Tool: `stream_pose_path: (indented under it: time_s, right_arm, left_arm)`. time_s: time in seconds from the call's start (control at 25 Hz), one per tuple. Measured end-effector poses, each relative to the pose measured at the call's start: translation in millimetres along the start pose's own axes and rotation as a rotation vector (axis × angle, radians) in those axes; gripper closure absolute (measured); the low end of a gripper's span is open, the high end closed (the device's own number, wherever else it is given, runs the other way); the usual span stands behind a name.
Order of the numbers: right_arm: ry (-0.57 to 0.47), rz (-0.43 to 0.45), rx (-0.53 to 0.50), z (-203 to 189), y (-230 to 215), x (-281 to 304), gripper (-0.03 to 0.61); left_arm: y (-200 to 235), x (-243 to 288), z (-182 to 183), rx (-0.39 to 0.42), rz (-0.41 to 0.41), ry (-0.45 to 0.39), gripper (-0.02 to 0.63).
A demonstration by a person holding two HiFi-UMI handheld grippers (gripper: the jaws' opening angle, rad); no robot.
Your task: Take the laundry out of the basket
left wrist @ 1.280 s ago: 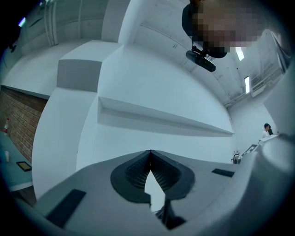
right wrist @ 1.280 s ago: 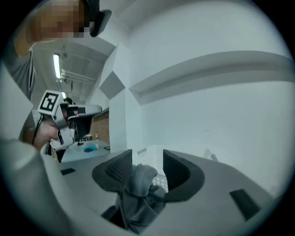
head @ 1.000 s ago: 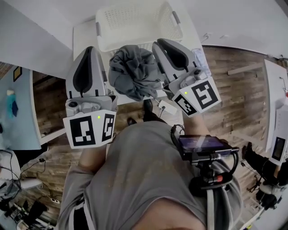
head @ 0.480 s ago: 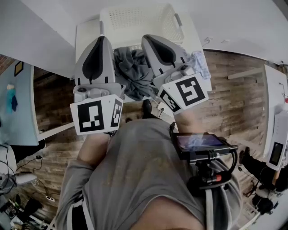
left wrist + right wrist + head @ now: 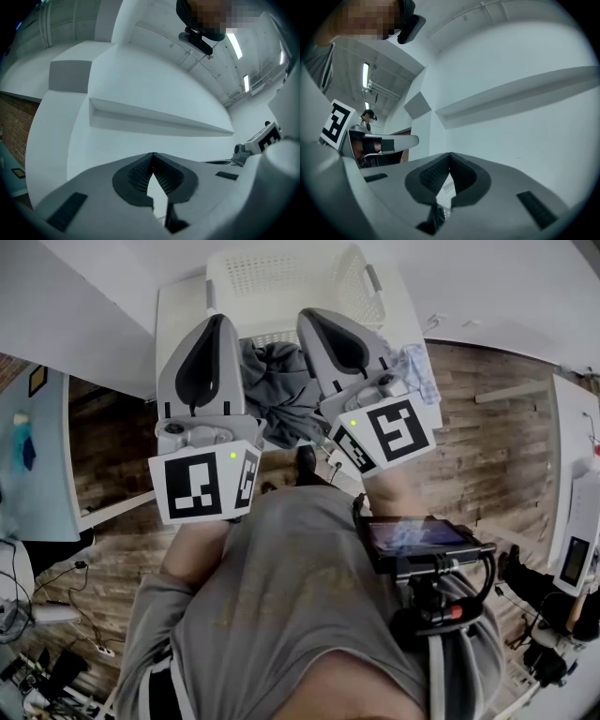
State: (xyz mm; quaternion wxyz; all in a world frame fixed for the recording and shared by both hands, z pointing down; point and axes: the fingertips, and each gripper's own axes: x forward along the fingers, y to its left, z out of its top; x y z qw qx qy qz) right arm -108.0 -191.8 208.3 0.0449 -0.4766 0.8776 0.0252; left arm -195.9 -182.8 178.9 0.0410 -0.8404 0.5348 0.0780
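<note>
- The left gripper [image 5: 152, 158] has its jaws closed tip to tip, and no cloth shows between the pads.
- The right gripper [image 5: 449, 156] is closed in the same way, with nothing visible in it.
- In the head view the grey garment [image 5: 281, 395] is bunched between them, at 3 o'clock of the left one, over the front edge of the white basket [image 5: 281, 273] at 12 o'clock.
- I judge the garment soft, light and limp. A thick fold on top seems the best place to pinch.

White walls [image 5: 140, 79], wood-plank floor [image 5: 487, 437], white table [image 5: 178, 315], brick wall section [image 5: 11, 126], ceiling strip lights [image 5: 233, 44]
</note>
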Motion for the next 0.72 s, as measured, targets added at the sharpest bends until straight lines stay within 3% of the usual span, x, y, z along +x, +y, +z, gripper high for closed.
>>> stream_pose_path:
  time_s: [0.72]
  right_arm:
    - [-0.005, 0.002, 0.008, 2.3, -1.8, 1.6, 0.571]
  left_arm:
    - [1.4, -1.4, 1.0, 0.002, 0.005, 0.006, 0.606]
